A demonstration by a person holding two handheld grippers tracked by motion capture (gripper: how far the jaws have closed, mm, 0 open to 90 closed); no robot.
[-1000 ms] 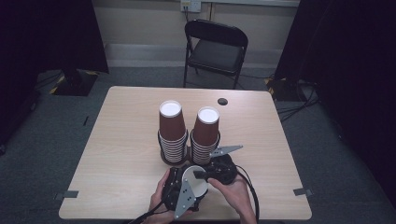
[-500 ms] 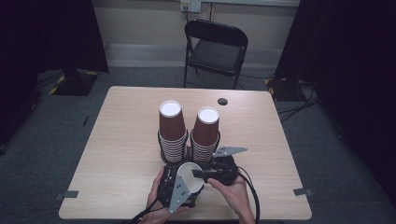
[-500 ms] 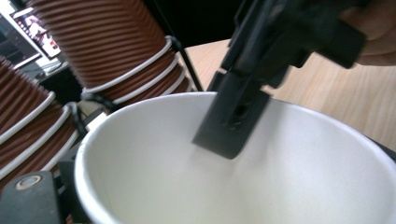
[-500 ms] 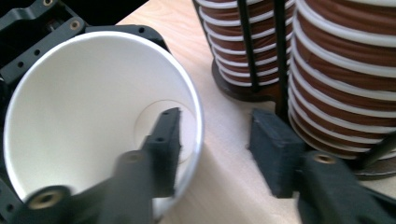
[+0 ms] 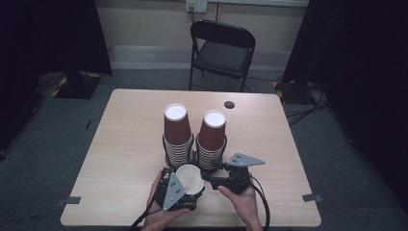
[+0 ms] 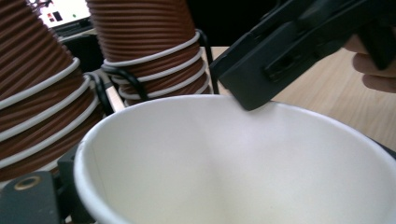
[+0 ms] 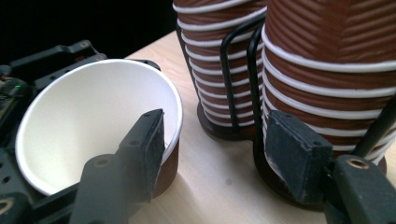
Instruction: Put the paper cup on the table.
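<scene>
A brown paper cup (image 5: pixel 188 178) with a white inside is tilted near the table's front edge, and my left gripper (image 5: pixel 185 190) is shut on it from below. Its white inside (image 6: pixel 224 163) spreads across the left gripper view. My right gripper (image 5: pixel 208 174) reaches in from the right. Its jaws have just been opening and stand open (image 7: pixel 217 130). One pad (image 7: pixel 152 144) hangs over the cup's rim (image 7: pixel 175 116) without pressing it. Behind stand two upside-down stacks of brown cups (image 5: pixel 177 132) (image 5: pixel 212 137) in a black wire holder (image 7: pixel 233 56).
The wooden table (image 5: pixel 130 130) has bare room left and right of the stacks. A small black round object (image 5: pixel 229 104) lies near its far edge. A black folding chair (image 5: pixel 221 53) stands behind the table.
The right gripper's jaws have spread apart at the cup's rim. The left gripper and the cup have shifted slightly left, away from the right gripper.
</scene>
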